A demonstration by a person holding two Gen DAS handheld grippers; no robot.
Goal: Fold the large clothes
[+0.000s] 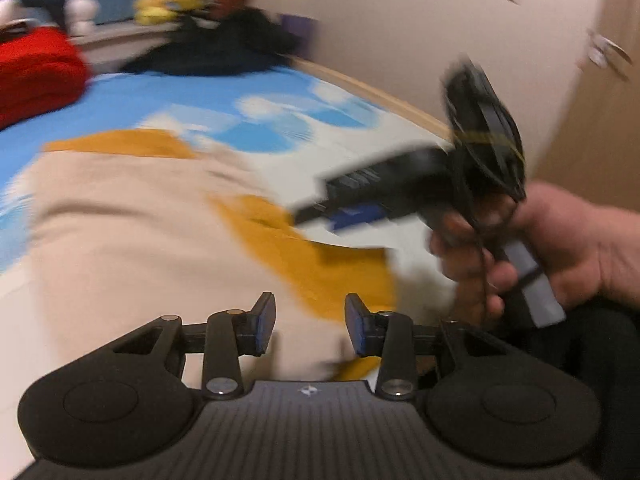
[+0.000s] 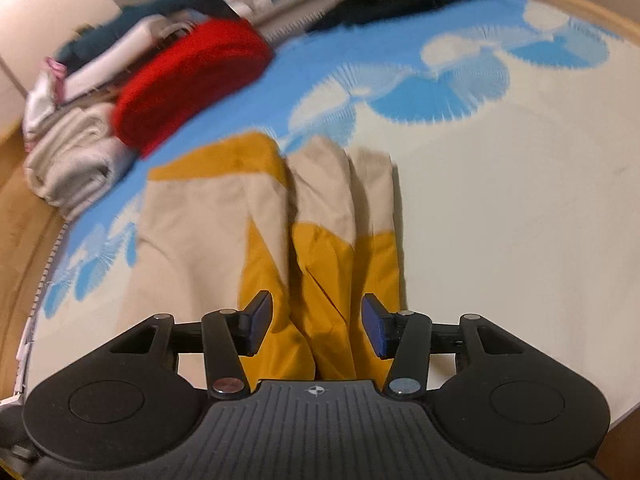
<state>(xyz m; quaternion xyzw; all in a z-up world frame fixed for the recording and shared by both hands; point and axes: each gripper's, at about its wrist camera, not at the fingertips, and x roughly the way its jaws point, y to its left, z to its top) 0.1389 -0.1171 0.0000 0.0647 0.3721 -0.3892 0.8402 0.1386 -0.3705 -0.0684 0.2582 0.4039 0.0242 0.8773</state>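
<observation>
- Left wrist view, upper left of frame: red folded item [image 1: 36, 72] and dark heap [image 1: 224, 48] sit at the far end of the bed [image 1: 168, 96]; they limit room that way.
- Centre left: beige-and-mustard garment [image 1: 140, 220] lies spread on the bed, partly folded, mustard parts at its far edge and right side.
- Bottom centre: left tool [image 1: 310, 326] hangs over the garment's near part, jaws partly apart, nothing between the pads.
- Right of frame: right tool [image 1: 320, 210], held in a hand [image 1: 560, 248], is above the garment's right edge; too blurred here to judge contact.
- Right wrist view, left edge: bed's wooden rim [image 2: 24, 208] and rolled pale towels [image 2: 76, 160] close that side.
- Bottom centre: right tool [image 2: 316, 328] jaws roughly half open over the mustard folds [image 2: 320, 280], not clamped.
- Right: broad bare bedspread [image 2: 520, 200], open room for laying a fold.
- Step, as judged: between grasps; next likely needs both tools lowered onto a garment edge and closed evenly.
</observation>
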